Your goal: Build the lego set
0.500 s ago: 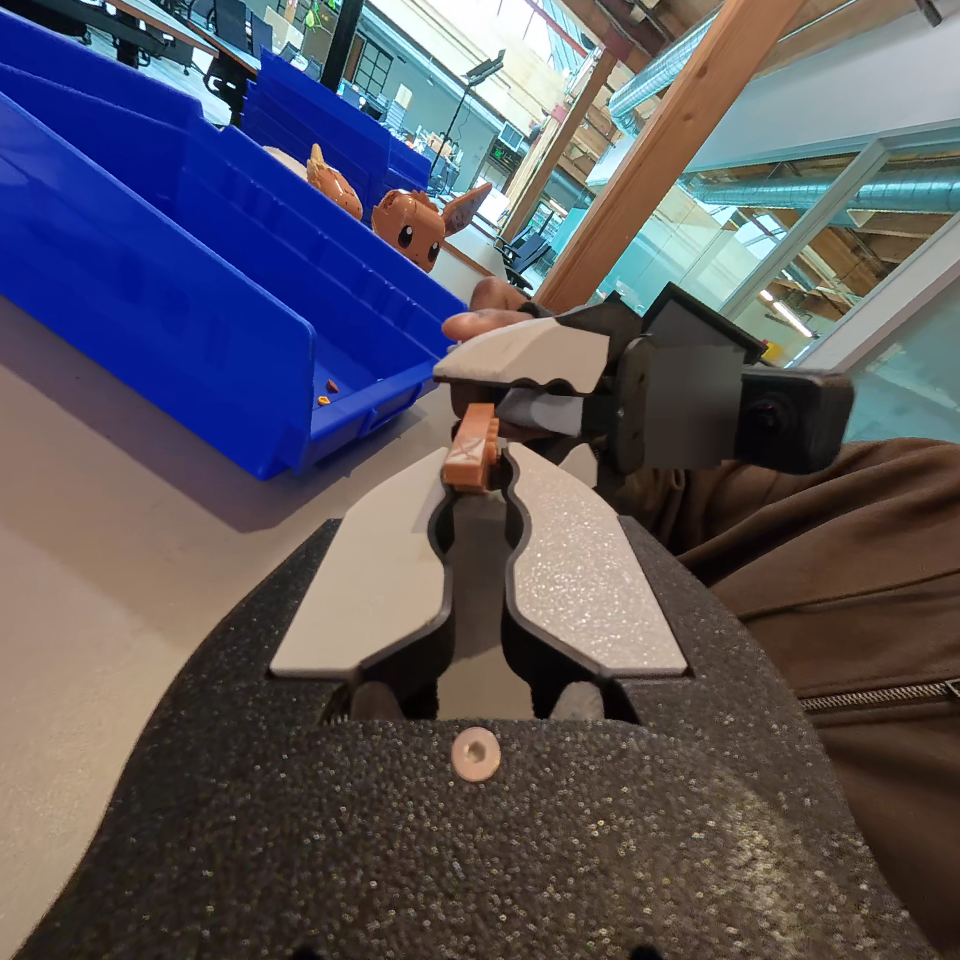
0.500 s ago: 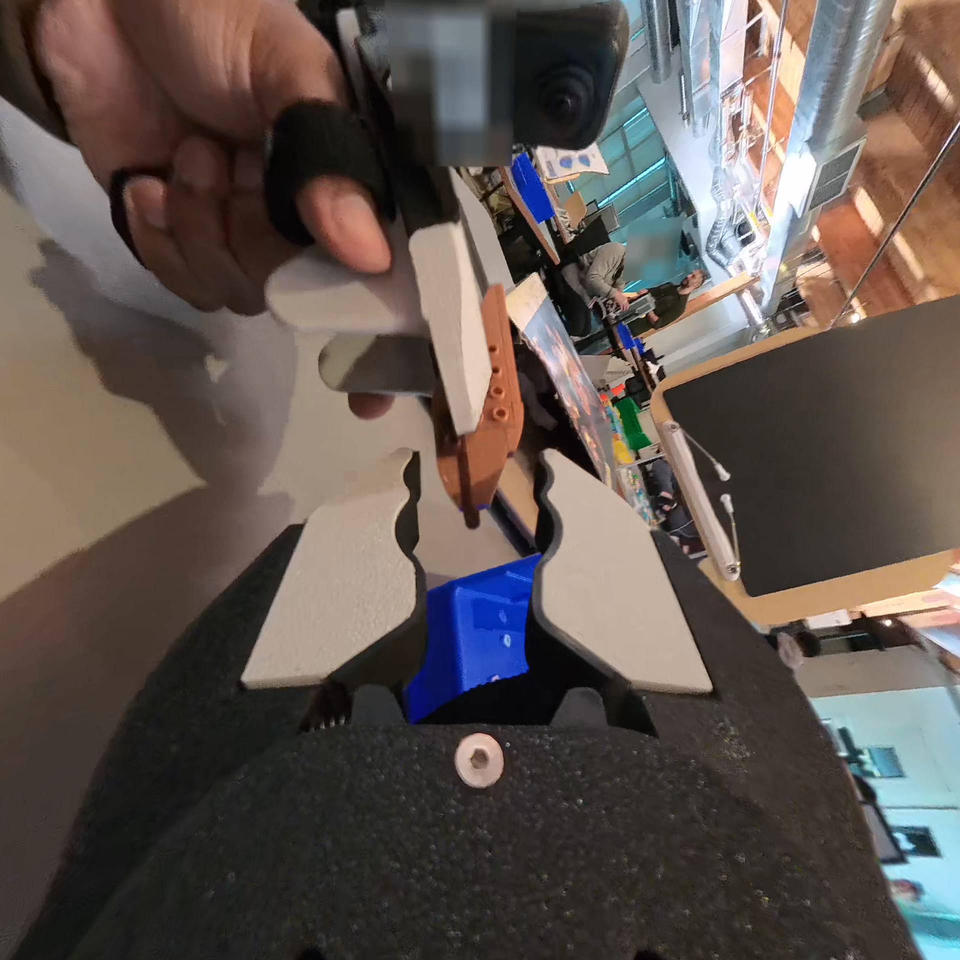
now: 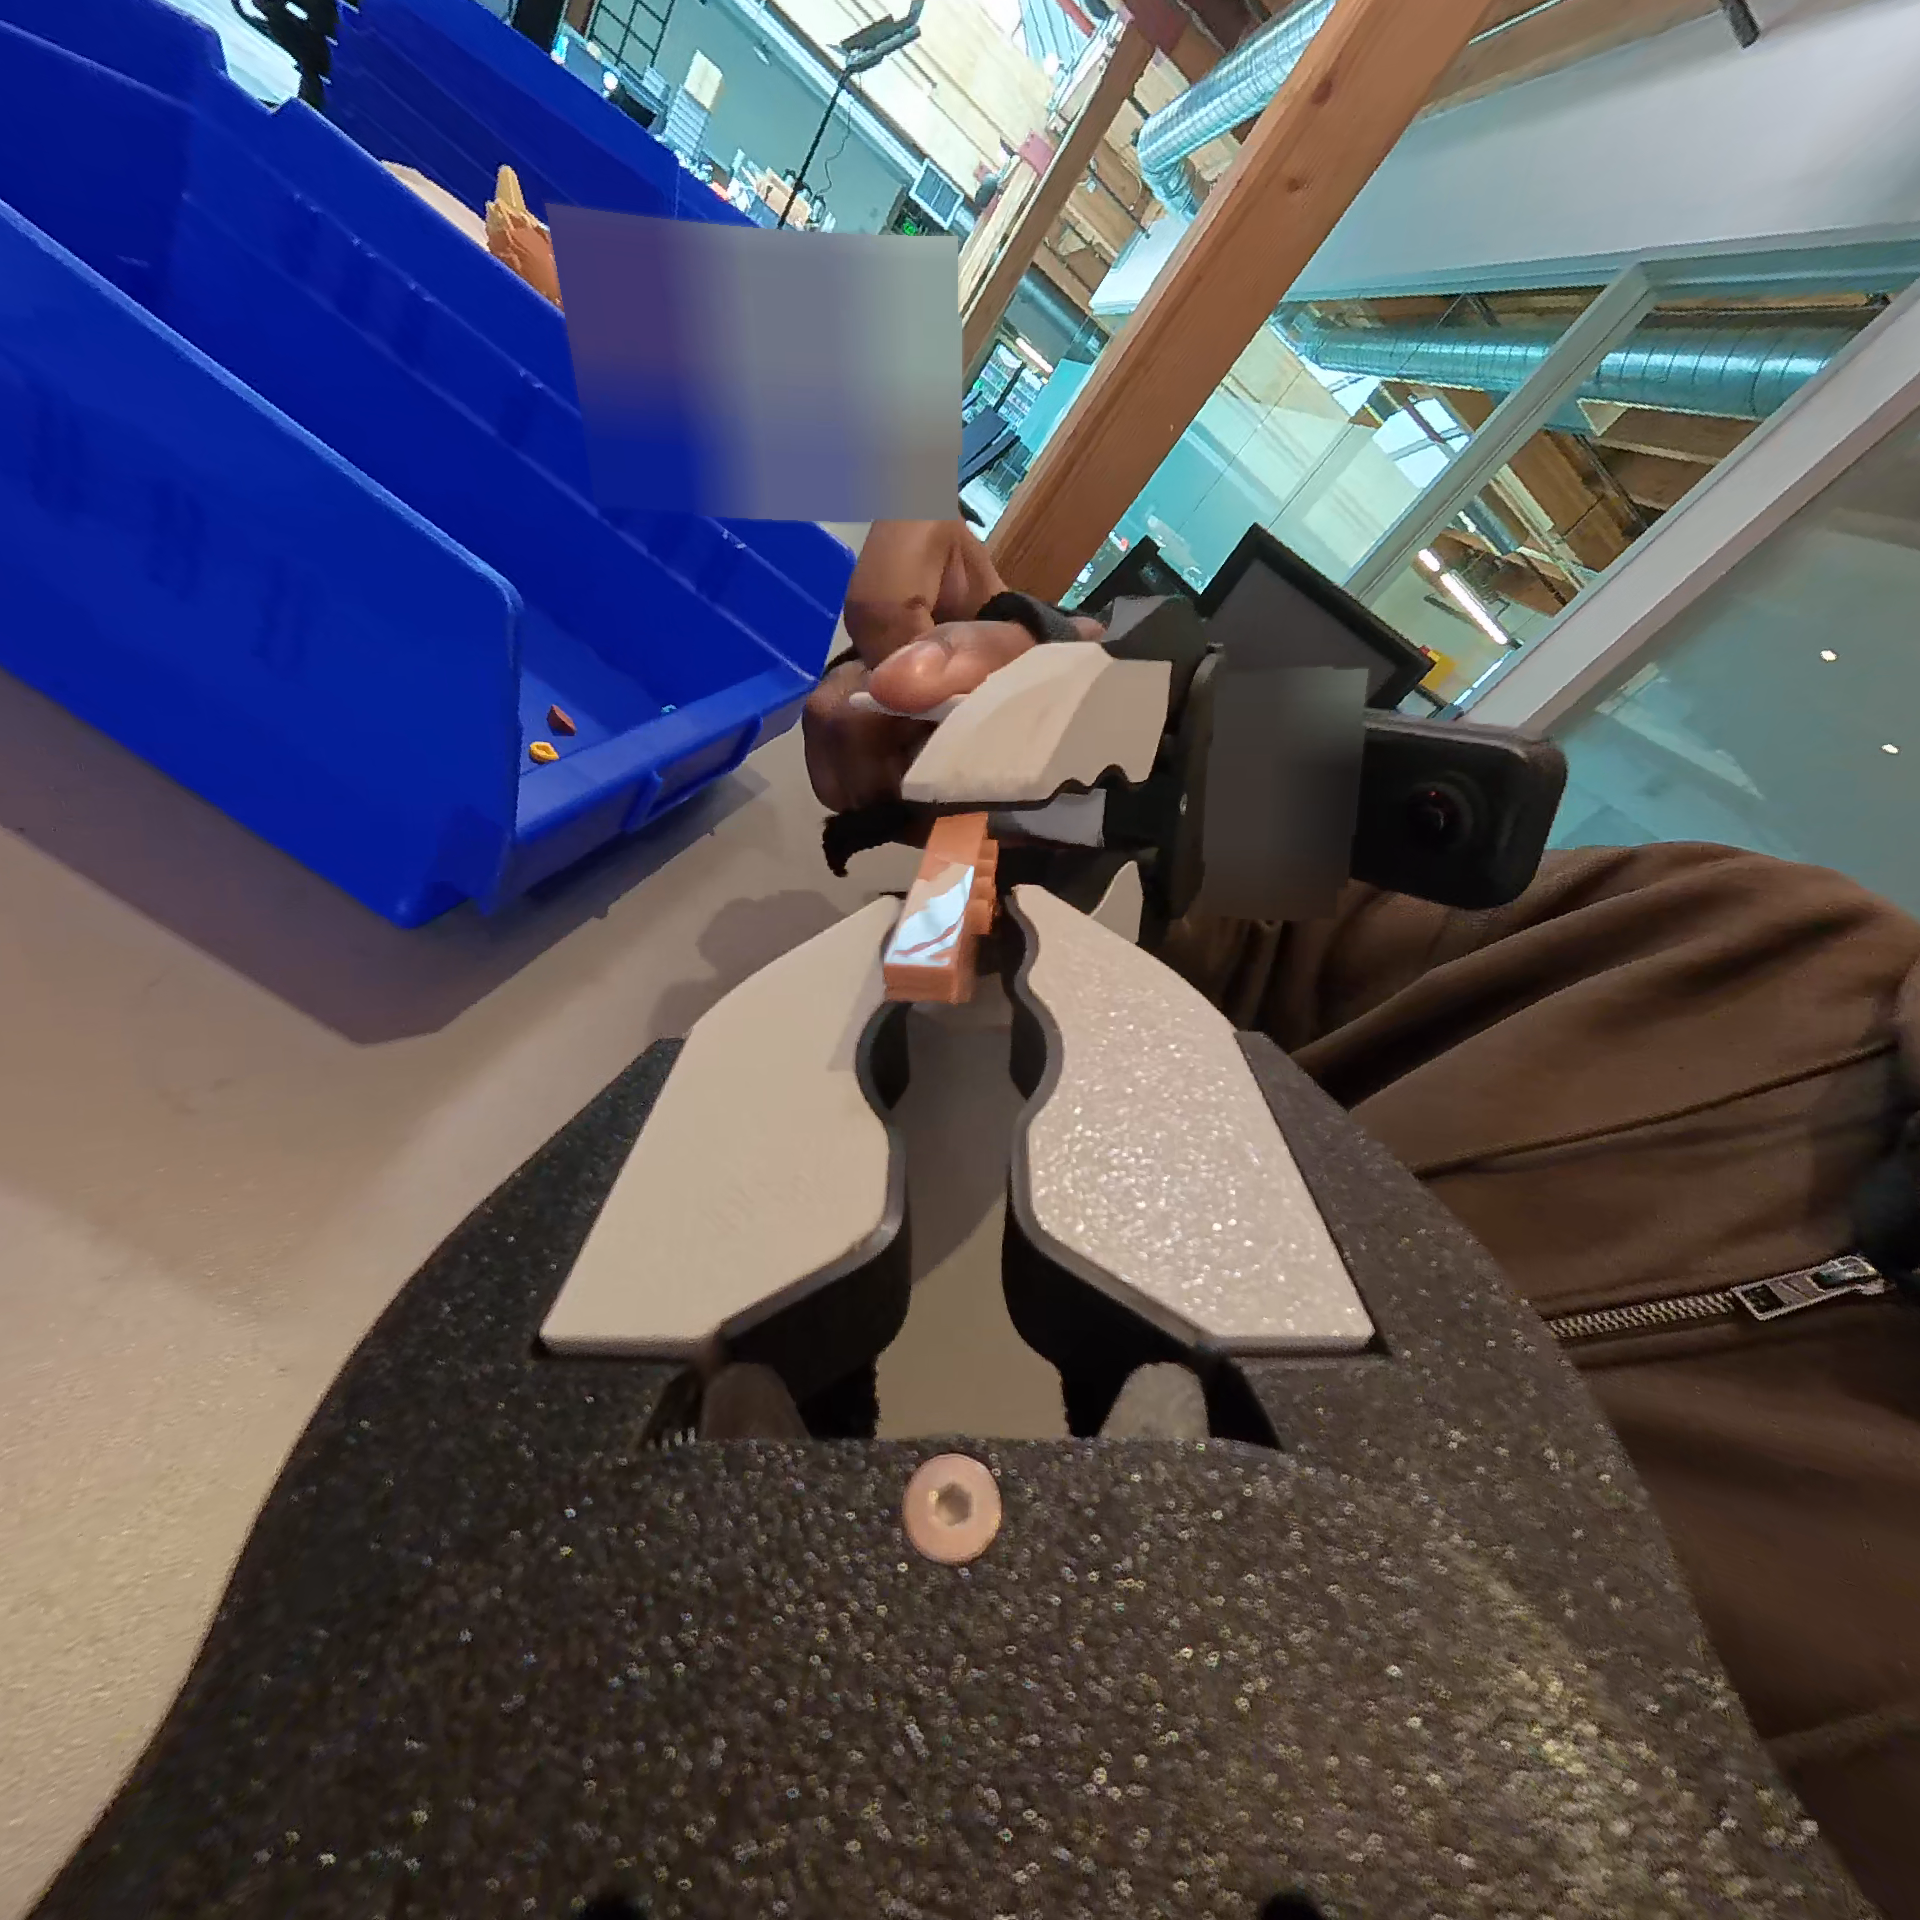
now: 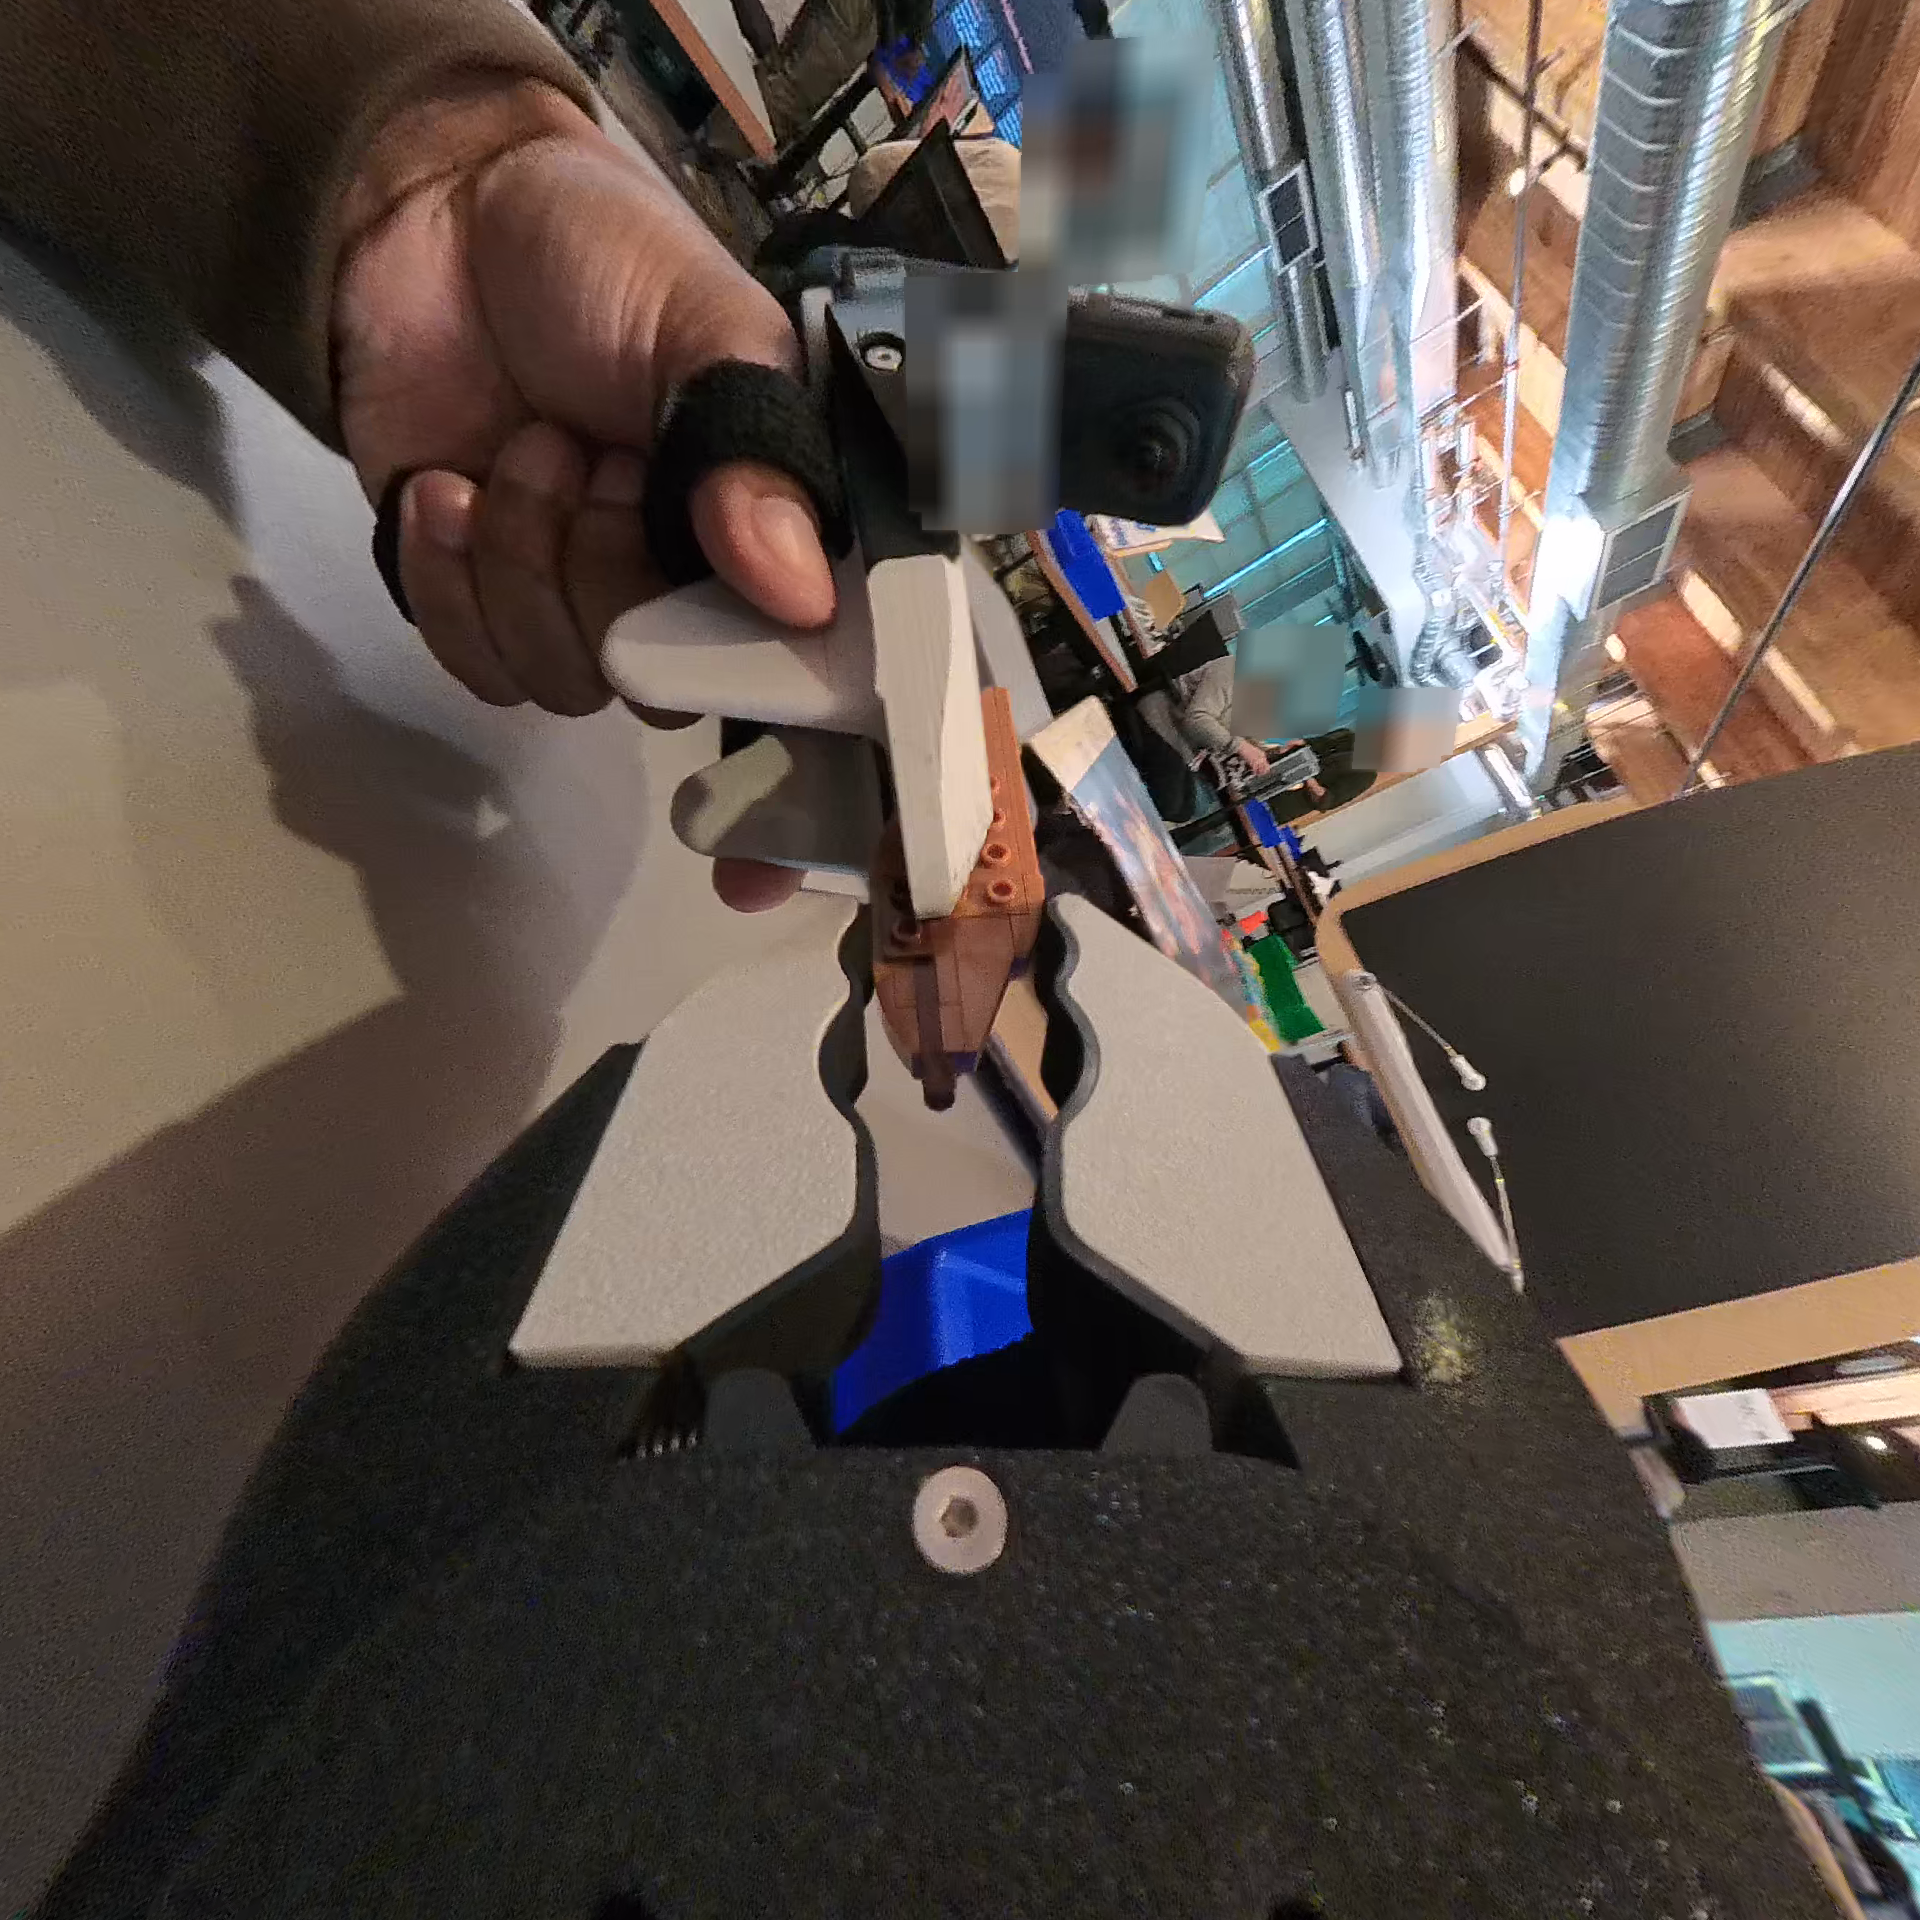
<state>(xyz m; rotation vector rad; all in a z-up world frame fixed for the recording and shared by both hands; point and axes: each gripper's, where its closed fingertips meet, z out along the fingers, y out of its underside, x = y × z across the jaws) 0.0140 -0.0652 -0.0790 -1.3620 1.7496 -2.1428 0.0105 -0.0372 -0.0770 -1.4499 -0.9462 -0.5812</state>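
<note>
Pale grey tabletop (image 3: pixel 156 1039), L side of left wrist view. On it: row of large blue plastic open-front bins (image 3: pixel 260 623), well apart from both grippers. Brown zip jacket (image 3: pixel 1558 1091) filling R side.

Left gripper (image 3: pixel 951 914): narrow, clamped on orange-brown toy-brick assembly (image 3: pixel 935 935) w/ glossy pale patch on one face. Confirmed from right wrist view: grey finger (image 4: pixel 925 727) of the left gripper pressed flat on studded face, left hand (image 4: pixel 540 416) w/ black finger strap squeezing the triggers.

Right gripper (image 4: pixel 956 925): mid-width, tips closed onto the tapered darker end of the same assembly (image 4: pixel 966 966), both tips against its sides. In left wrist view seen side-on just above and touching, right hand (image 3: pixel 894 665) behind it.

Change vs. half a sec ago: right jaws visibly narrower. Then: gaps both sides of the assembly, hanging free between the tips. Now: no gap seen either side. Left grip unchanged, same hold on the same piece.

Meaning: assembly now pinched at both ends, held off the table between the two grippers, approx. at right angles to each other.

Small stuff: two loose bits on floor of nearest bin, one dark brown (image 3: pixel 561 719), one yellow-orange (image 3: pixel 541 750). Tan pointed toy part (image 3: pixel 514 234) poking above a far bin; rest hidden.
</note>
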